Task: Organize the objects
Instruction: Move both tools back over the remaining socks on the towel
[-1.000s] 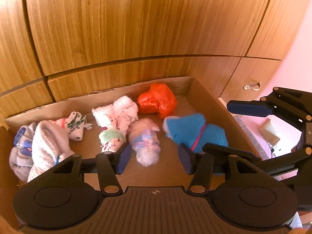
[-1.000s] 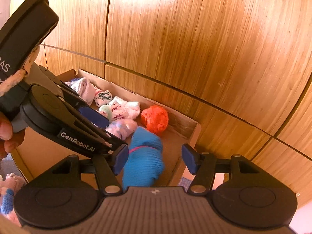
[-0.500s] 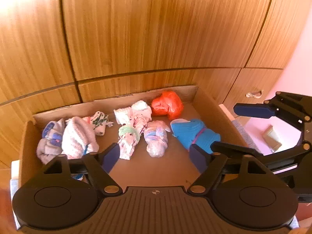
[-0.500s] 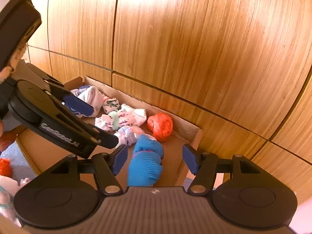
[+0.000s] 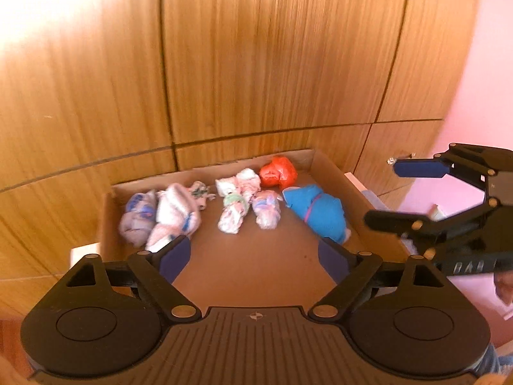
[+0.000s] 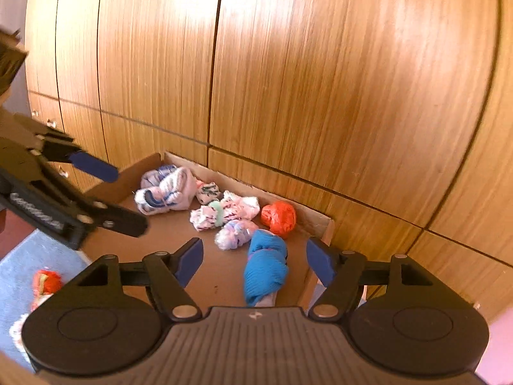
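A shallow cardboard box [image 5: 243, 272] [image 6: 205, 276] lies on the floor against wooden cabinets. Several rolled sock bundles lie along its far side: a blue one [image 5: 317, 213] [image 6: 264, 268], an orange one [image 5: 277, 173] [image 6: 278, 214], a pale purple one [image 5: 266, 211] [image 6: 235, 234], a white-and-pink pair [image 5: 237, 202] [image 6: 224, 211] and white bundles at the left [image 5: 174, 213] [image 6: 166, 189]. My left gripper [image 5: 255, 258] is open and empty above the box's near part. My right gripper [image 6: 255, 260] is open and empty above the blue bundle; it also shows in the left wrist view [image 5: 449, 199].
Wooden cabinet doors [image 6: 288, 80] rise right behind the box. More sock bundles, one orange [image 6: 48, 280], lie on a blue mat [image 6: 29, 263] left of the box. The floor to the right looks pink [image 5: 474, 292].
Both grippers have pulled back and up from the box, so the whole box now shows. The left gripper's jaws have opened wider. The socks have not moved.
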The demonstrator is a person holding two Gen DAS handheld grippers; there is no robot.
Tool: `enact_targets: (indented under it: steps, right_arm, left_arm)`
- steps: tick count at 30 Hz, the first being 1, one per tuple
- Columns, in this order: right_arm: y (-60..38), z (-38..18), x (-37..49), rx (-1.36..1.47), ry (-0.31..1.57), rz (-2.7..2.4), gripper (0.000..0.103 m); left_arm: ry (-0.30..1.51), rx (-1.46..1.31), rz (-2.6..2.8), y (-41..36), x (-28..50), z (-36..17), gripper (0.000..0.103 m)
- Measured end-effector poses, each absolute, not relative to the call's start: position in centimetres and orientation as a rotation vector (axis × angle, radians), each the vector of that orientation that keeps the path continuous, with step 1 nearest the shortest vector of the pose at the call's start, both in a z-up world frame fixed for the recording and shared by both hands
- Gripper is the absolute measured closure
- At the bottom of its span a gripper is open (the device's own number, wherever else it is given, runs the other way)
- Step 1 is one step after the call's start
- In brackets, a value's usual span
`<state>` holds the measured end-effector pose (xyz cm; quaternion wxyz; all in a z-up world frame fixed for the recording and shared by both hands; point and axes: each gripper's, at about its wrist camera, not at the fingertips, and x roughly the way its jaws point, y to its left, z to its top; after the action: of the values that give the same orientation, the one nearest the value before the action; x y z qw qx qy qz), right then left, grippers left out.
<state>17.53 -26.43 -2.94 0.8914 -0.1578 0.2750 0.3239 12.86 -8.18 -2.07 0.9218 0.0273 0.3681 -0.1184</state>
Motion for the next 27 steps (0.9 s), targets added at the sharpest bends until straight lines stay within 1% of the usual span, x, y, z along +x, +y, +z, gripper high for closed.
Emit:
enact_targets:
  steps: [4, 5, 7, 9, 10, 13, 17, 21, 22, 23, 25, 27]
  right_arm:
    - [-27.8, -2.2, 14.6, -0.29, 0.543, 0.673, 0.028]
    - [-28.2, -2.1, 13.7, -0.277, 0.538, 0.672, 0.024]
    - [-29.0, -2.1, 11.8, -0.251, 0.526, 0.672, 0.019]
    - [-29.8, -2.4, 9.7, -0.226, 0.517, 0.681, 0.018]
    - [-30.1, -2.6, 8.6, -0.213, 0.512, 0.688, 0.016]
    - [-30.9, -3.8, 5.5, -0.177, 0.511, 0.697, 0.015]
    - [-30.6, -6.6, 2.7, -0.177, 0.533, 0.707, 0.015]
    - [-30.1, -8.9, 1.9, -0.171, 0.572, 0.697, 0.018]
    - [-30.1, -9.3, 1.9, -0.172, 0.581, 0.692, 0.02]
    - [-30.0, -9.8, 2.0, -0.174, 0.593, 0.69, 0.025]
    - [-30.2, -10.5, 1.7, -0.181, 0.616, 0.685, 0.03]
    - [-30.3, -11.0, 1.4, -0.21, 0.619, 0.664, 0.031]
  left_arm:
    - [0.683, 0.054, -0.215, -6.2, 7.9, -1.4, 0.006]
    - [0.664, 0.054, -0.201, -5.6, 6.4, -1.5, 0.004]
    - [0.646, 0.054, -0.178, -4.9, 3.9, -1.9, 0.003]
    - [0.623, 0.06, -0.159, -4.5, 1.2, -2.6, 0.002]
    - [0.615, 0.062, -0.149, -4.4, 0.0, -3.0, 0.002]
    - [0.607, 0.076, -0.136, -4.5, -2.8, -4.8, 0.001]
    - [0.655, 0.078, -0.175, -5.2, -5.0, -7.4, 0.001]
    - [0.684, 0.098, -0.203, -5.9, -6.2, -9.1, 0.001]
    - [0.69, 0.1, -0.207, -6.0, -6.5, -9.5, 0.001]
    - [0.699, 0.099, -0.216, -6.1, -6.4, -9.8, 0.001]
    - [0.709, 0.094, -0.227, -6.3, -6.3, -10.2, 0.001]
    - [0.719, 0.089, -0.232, -6.4, -6.0, -10.4, 0.001]
